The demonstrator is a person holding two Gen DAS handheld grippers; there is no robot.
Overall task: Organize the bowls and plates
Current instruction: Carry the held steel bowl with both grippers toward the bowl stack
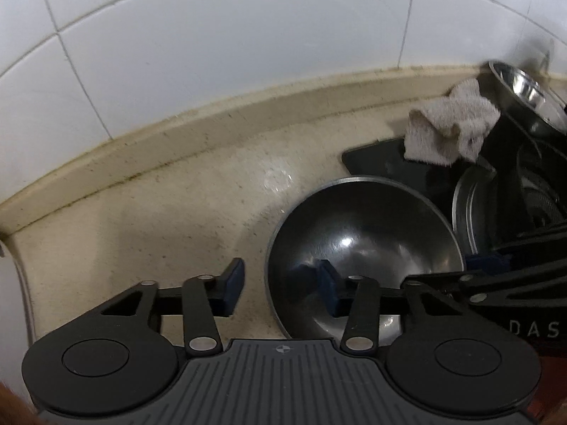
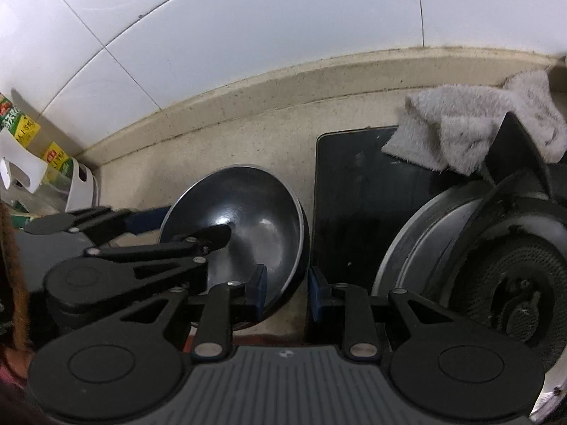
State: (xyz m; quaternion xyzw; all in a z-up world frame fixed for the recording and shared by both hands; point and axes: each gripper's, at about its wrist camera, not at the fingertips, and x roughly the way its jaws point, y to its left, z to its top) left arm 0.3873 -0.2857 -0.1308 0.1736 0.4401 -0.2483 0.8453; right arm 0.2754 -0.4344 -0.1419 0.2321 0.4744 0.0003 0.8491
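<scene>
stove burner (image 2: 514, 283) cut off by right edge, cartons (image 2: 21, 124) cropped left

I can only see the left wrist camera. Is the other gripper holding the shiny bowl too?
Observer: Yes. In the right wrist view the right gripper grips the rim of the bowl on the side next to the stove, one finger inside and one outside.
Operator: What's far off to the left that I can't see?
Observer: Yellow-green cartons by the tiled wall, some standing in a white holder.
</scene>
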